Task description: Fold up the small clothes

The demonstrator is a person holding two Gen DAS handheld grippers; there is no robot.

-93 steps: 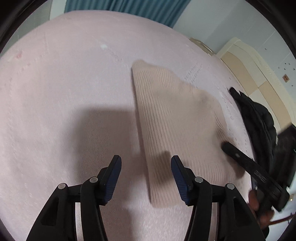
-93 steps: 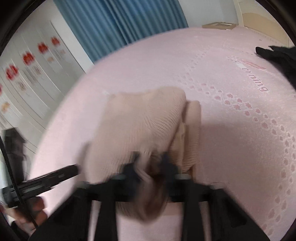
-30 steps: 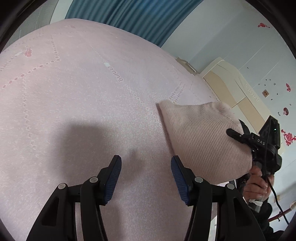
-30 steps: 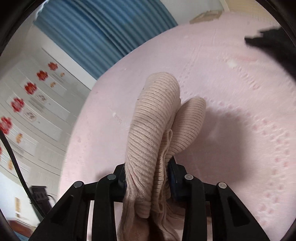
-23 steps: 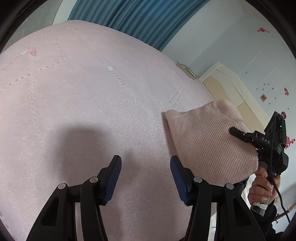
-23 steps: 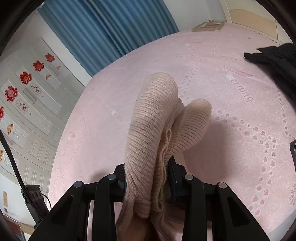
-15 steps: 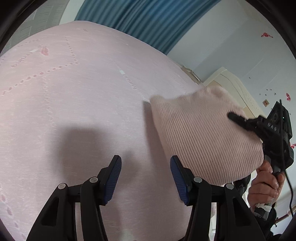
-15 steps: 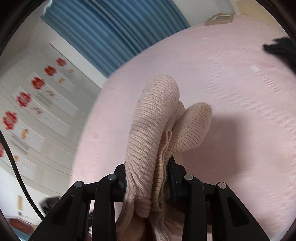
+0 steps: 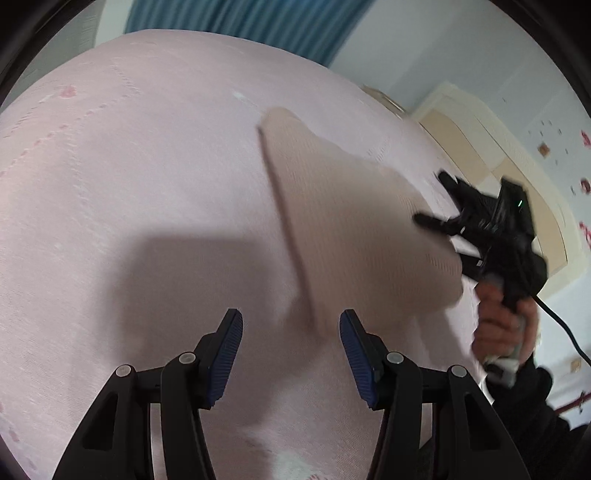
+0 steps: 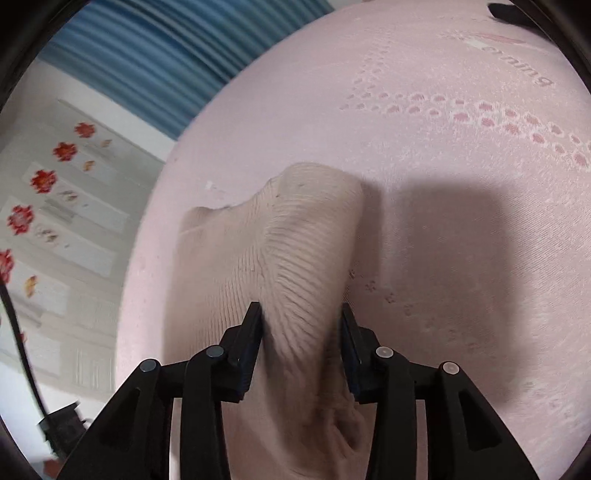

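Note:
A beige ribbed knit garment [image 9: 351, 229] lies folded on the pink bed [image 9: 129, 166], its long edge running away from me. My left gripper [image 9: 291, 332] hovers open just above the bed, the garment's near corner close to its right pad and nothing gripped. My right gripper [image 9: 432, 199] sits at the garment's right end, held by a person's hand [image 9: 502, 317]. In the right wrist view, a raised fold of the garment [image 10: 295, 240] fills the gap of the right gripper [image 10: 301, 325]. Its jaws are opening, and both pads still touch the fabric.
Pink bed cover [image 10: 461, 184] with a dotted pattern spreads on all sides. A blue curtain [image 9: 240, 18] hangs behind the bed. A cream headboard [image 9: 480, 140] stands at the right. A dark garment [image 10: 506, 14] lies at the far edge, and a wall with red flower stickers [image 10: 44, 181] is left.
The garment hung upright from the right gripper; now it has come down and lies spread on the bed. Both grippers have sunk toward the bed.

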